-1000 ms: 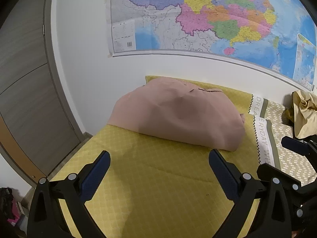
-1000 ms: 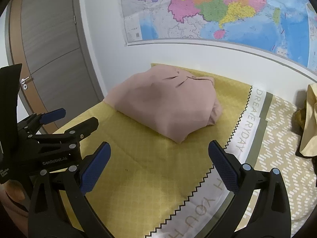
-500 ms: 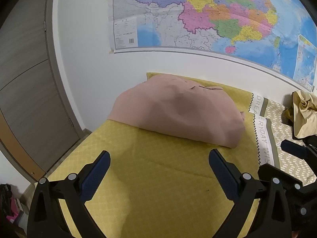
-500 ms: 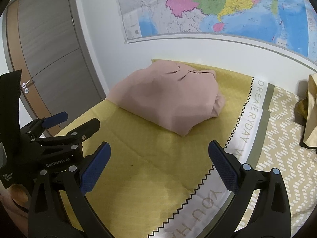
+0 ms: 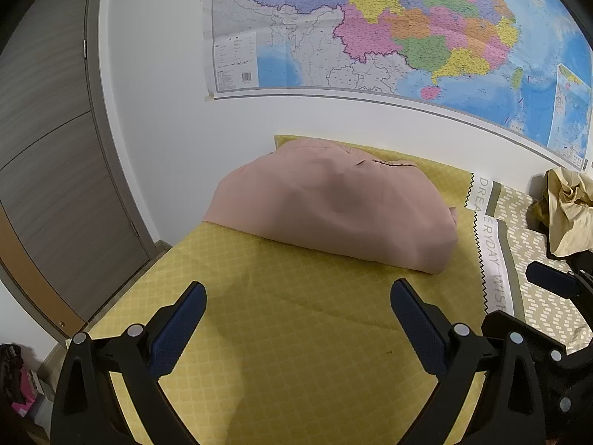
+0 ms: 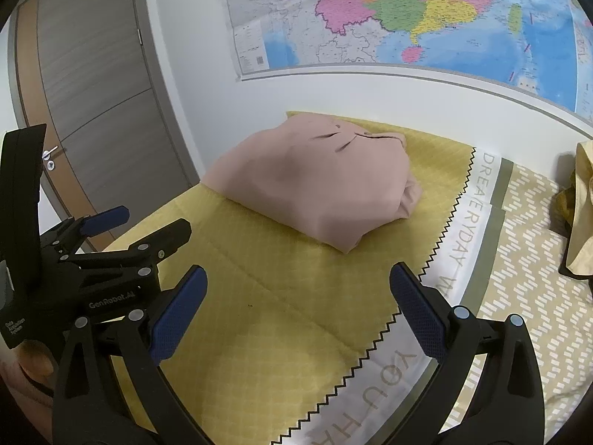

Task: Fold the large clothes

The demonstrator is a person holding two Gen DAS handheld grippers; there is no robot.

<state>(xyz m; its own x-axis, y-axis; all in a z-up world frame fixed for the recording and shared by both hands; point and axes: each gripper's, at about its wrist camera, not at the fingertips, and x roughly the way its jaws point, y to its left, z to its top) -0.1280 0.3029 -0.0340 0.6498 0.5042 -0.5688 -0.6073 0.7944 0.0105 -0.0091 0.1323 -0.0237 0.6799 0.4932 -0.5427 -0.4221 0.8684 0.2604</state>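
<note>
Over the last second both cameras have drifted back and slightly up. In the left wrist view the pink garment (image 5: pixel 333 204) now sits a little higher in the frame, centre and just above the middle, with more yellow bedspread (image 5: pixel 296 333) showing between it and our jaws. The right wrist view shows the same retreat: the garment (image 6: pixel 315 181) has slid toward the upper centre and more of the door (image 6: pixel 92 92) at upper left has come into view.

Left gripper (image 5: pixel 296 319): jaws wide, nothing between them, hanging over bare bedspread at the bottom of the frame. Right gripper (image 6: pixel 296 304): jaws wide too, empty, at the bottom of its own frame. In the right view the left gripper (image 6: pixel 137 230) appears at the left edge, just beside the right one; its jaws also stand apart there.

The garment lies as a compact rounded bundle on the far end of the bed, near the wall under the map (image 5: pixel 389 26). Its edges look tucked under and a seam or placket line shows on top. Neither gripper touches it, and both are well apart from it.

Our reading: the bundle looks folded and set down, and the pull-back with open jaws suggests this piece is finished. A crumpled tan cloth (image 5: pixel 567 211) at the right edge of the left view may be next; we cannot tell what it is.
</note>
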